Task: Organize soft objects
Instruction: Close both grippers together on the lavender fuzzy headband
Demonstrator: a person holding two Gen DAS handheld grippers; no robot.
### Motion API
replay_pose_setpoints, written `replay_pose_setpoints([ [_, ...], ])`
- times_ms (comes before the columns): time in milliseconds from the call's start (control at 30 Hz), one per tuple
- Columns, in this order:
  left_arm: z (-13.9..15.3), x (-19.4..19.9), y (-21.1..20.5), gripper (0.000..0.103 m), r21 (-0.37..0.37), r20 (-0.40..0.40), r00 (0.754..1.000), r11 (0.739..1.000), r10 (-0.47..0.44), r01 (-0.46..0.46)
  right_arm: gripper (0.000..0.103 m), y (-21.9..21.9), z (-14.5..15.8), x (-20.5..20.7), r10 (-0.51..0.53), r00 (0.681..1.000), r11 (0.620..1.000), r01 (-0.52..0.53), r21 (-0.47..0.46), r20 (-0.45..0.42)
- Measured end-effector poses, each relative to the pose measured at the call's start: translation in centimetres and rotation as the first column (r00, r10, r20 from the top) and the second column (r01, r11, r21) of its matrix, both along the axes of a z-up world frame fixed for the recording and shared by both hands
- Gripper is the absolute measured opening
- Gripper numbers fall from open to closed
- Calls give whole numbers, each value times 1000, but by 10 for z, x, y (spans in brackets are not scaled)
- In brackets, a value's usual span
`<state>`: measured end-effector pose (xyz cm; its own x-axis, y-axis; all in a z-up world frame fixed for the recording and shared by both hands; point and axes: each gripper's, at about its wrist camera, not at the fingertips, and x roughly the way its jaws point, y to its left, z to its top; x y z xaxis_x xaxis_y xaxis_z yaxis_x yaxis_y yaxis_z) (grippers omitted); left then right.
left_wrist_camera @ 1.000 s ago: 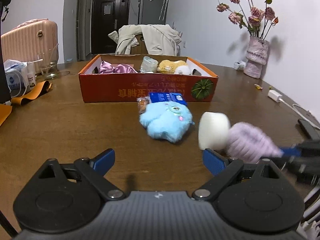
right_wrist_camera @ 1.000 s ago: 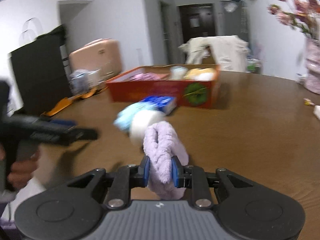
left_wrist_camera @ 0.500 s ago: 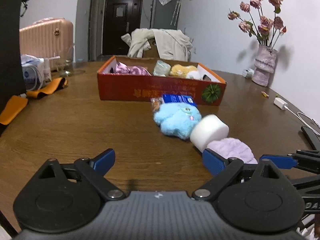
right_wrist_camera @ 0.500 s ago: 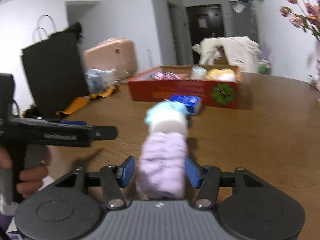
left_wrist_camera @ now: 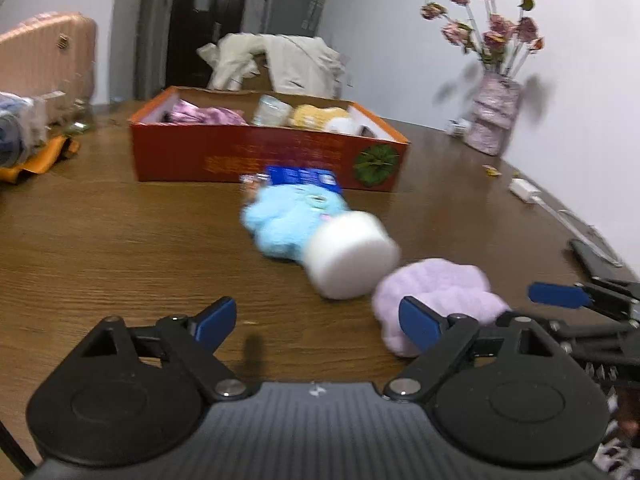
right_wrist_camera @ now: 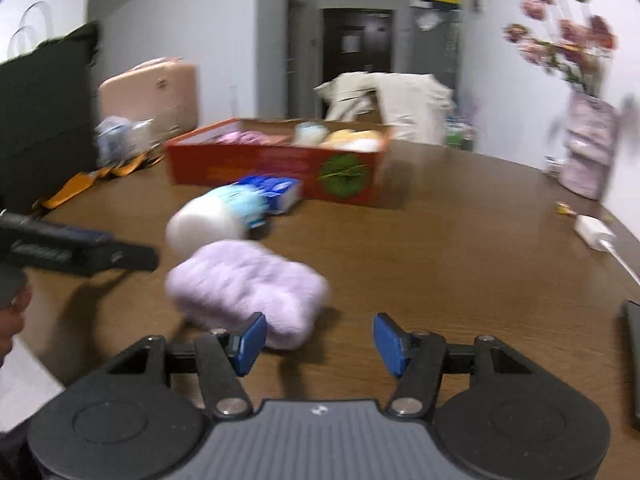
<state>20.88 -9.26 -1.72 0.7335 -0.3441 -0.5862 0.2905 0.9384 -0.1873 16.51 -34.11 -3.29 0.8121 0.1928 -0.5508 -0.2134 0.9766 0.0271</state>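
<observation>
Released since a second ago, the one purple plush (right_wrist_camera: 244, 284) now lies on the wooden table (right_wrist_camera: 460, 264) at lower left of the right wrist view, outside the right gripper (right_wrist_camera: 320, 340), whose jaws are spread and empty. One red box (left_wrist_camera: 264, 152) sits upper centre. One white roll (left_wrist_camera: 348, 256) touches one blue plush (left_wrist_camera: 288, 220). Left gripper (left_wrist_camera: 316, 320) jaws spread wide, empty

Bare table (left_wrist_camera: 120, 248) left of the row: purple plush (left_wrist_camera: 432, 292), white foam roll (left_wrist_camera: 348, 256), blue plush (left_wrist_camera: 288, 220), blocking the red box (left_wrist_camera: 260, 156) front.
</observation>
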Motion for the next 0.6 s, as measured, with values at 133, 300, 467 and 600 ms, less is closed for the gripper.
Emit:
replay_pose_setpoints([
  [133,1,2,-7,72,-92,-48,996,993,-75,70,59,-25,1,7,19,1000,975,-15,222,-16],
  [300,-5,16,-24,50,-130,-94,992,989,-84,71,58,-31,-11,33,-25,997,931,50,362,-73],
  [467,-11,24,-32,37,-164,-106,988,982,-111,92,48,-24,-25,46,-8,994,898,56,437,-112],
  [600,-13,25,-33,29,-172,-112,985,979,-130,109,34,-21,-29,46,-5,994,892,55,449,-112],
])
